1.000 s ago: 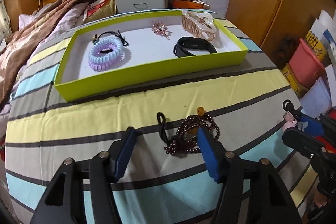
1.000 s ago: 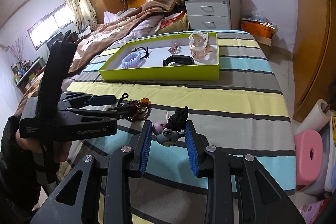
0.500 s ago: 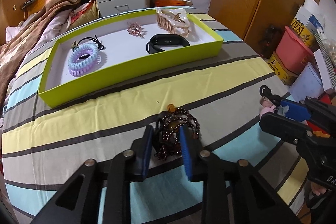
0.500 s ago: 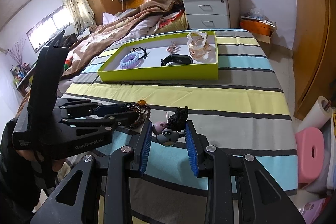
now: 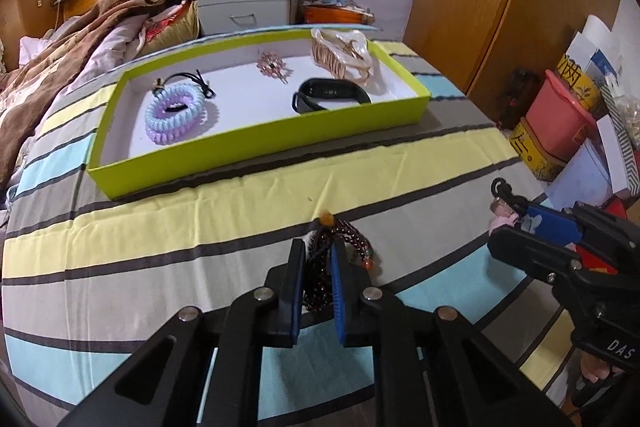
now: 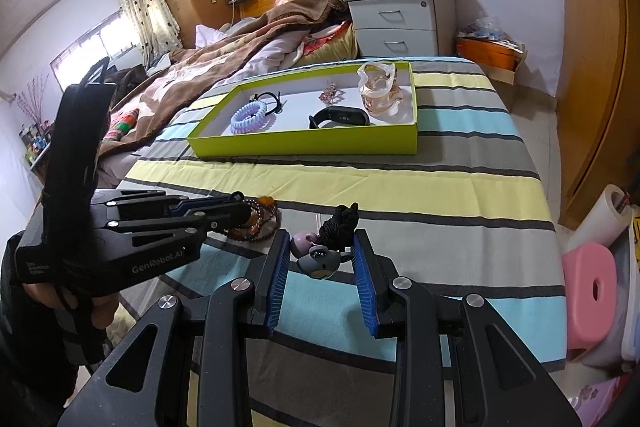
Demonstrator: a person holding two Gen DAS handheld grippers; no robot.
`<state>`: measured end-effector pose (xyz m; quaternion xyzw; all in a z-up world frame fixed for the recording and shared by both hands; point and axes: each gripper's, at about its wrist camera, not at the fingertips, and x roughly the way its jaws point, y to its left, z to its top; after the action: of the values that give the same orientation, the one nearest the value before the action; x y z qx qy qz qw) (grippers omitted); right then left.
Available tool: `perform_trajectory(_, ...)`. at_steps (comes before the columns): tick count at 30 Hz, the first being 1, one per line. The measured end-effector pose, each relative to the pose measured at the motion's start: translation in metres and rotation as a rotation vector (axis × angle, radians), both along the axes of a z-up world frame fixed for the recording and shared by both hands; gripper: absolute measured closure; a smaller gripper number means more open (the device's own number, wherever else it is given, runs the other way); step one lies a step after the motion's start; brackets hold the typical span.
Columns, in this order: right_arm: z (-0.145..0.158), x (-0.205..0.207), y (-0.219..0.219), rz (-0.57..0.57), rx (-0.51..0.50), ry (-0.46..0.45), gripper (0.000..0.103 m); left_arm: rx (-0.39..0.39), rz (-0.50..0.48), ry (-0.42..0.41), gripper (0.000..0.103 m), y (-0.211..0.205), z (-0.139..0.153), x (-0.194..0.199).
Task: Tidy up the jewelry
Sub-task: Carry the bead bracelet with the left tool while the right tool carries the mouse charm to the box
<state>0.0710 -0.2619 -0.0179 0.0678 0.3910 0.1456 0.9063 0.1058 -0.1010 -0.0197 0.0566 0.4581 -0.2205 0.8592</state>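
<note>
A: Where do things lie?
B: On the striped bed (image 5: 168, 227), a green tray (image 5: 260, 135) holds jewelry. Nearer, the left tongs (image 5: 317, 259) pinch the bead bracelet (image 5: 352, 233).
A: The right tongs (image 6: 322, 259)?
B: They clasp a charm hair tie (image 6: 320, 259).

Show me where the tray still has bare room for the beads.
The tray floor is bare in the middle, between the coil ties and the black band, and along the front wall. Its right end is crowded: the claw clip sits there by the band.
</note>
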Motion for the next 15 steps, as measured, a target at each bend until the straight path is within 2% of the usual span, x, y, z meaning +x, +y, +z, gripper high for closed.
perform_trajectory(15, 0.015, -0.007, 0.005, 0.004, -0.014, -0.042, 0.071, -0.047, 0.043, -0.059, 0.093, 0.015, 0.027, -0.005)
